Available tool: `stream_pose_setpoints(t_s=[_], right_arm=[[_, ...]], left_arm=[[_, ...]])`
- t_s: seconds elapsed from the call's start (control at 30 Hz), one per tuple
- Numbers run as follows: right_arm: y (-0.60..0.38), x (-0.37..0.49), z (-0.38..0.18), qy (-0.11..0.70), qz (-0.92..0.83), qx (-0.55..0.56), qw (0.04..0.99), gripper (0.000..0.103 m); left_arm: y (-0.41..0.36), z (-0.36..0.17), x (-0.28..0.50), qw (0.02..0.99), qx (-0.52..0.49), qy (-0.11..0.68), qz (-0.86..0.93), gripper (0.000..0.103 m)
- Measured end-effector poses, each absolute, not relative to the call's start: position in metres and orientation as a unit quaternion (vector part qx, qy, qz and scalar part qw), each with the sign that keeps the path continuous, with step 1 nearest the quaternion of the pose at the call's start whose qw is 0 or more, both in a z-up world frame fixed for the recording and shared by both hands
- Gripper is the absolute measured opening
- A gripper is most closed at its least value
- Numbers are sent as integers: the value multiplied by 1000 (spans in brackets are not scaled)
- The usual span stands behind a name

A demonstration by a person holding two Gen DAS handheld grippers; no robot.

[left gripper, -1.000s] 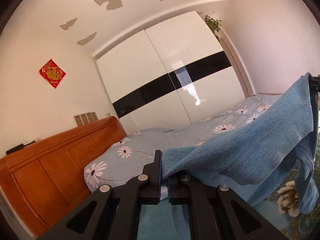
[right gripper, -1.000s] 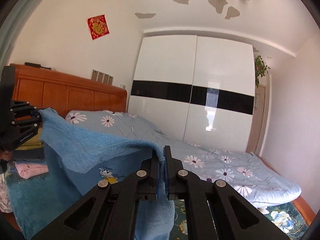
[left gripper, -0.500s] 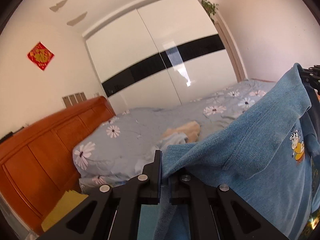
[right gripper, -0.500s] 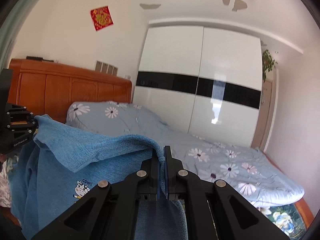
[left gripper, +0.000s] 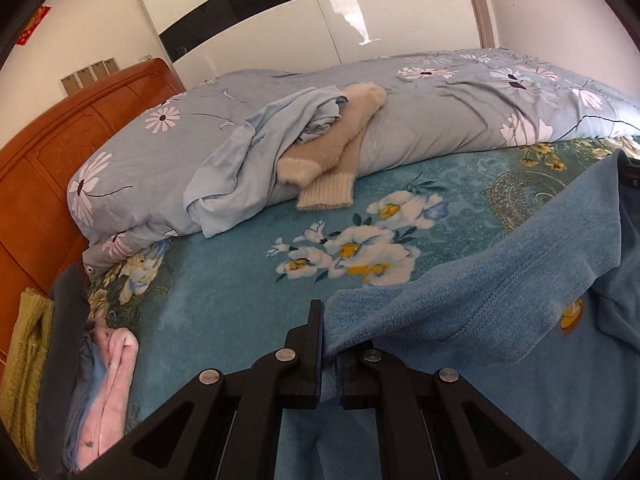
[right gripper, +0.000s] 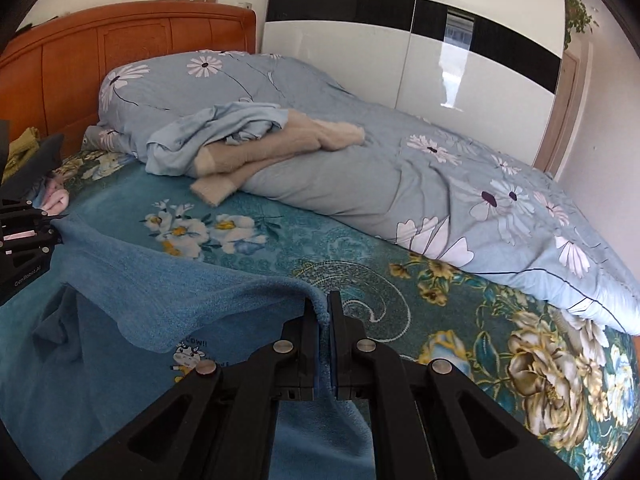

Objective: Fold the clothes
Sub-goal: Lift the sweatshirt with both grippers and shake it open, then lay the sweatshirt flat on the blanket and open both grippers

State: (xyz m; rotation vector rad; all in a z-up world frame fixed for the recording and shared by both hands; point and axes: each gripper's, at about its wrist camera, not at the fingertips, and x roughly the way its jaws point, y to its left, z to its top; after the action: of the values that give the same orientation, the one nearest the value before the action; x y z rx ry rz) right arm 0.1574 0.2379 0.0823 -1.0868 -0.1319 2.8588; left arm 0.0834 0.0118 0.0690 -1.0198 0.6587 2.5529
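Note:
A blue sweatshirt [left gripper: 480,296] with a small cartoon cow print [right gripper: 188,354] hangs stretched between my two grippers, low over the teal floral blanket [left gripper: 240,264]. My left gripper [left gripper: 326,312] is shut on one corner of its upper edge. My right gripper [right gripper: 323,300] is shut on the other corner. The right gripper shows at the right edge of the left wrist view [left gripper: 630,172], and the left gripper at the left edge of the right wrist view [right gripper: 24,228]. The edge sags between them.
A rolled floral duvet [left gripper: 440,112] lies along the far side of the bed, with a light blue garment [left gripper: 256,148] and a beige sweater [left gripper: 340,160] on it. Folded clothes [left gripper: 108,380] are stacked at the left by the wooden headboard [left gripper: 60,140]. A white wardrobe [right gripper: 400,52] stands behind.
Both grippers have tilted and come down from high in the air toward the bed. The sweatshirt has dropped with them and now hangs just over the blanket.

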Motion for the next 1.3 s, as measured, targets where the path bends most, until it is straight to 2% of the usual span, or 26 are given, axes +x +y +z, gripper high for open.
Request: stream_pose_setpoints(t_s=[0.23,0.53,0.8,0.93,1.07,1.17,1.3], right_arm=[[254,98,67,-17,923,-379,62,3],[266,70,1,21,891,-449,66,3],[263,70,-1,2,888,-454,74,4],[264,75,7,4,887,-457,65,5],[267,91,25,17,892,-448,57,17],[273,122,44,43,903,-426,39,23],[280,176,60,66,912,-404,32,25]], left_arm=[[31,60,30,141,-378,209,891,5],[39,-8,4,125,-440,186,870,5],[26,-7,5,156,-461,154,860,11],[6,3,19,175,-470,144,853,37],[-20,17,42,190,-468,124,854,51],[-43,21,63,195,-472,112,852,56],[-73,10,89,179,-491,106,846,56]])
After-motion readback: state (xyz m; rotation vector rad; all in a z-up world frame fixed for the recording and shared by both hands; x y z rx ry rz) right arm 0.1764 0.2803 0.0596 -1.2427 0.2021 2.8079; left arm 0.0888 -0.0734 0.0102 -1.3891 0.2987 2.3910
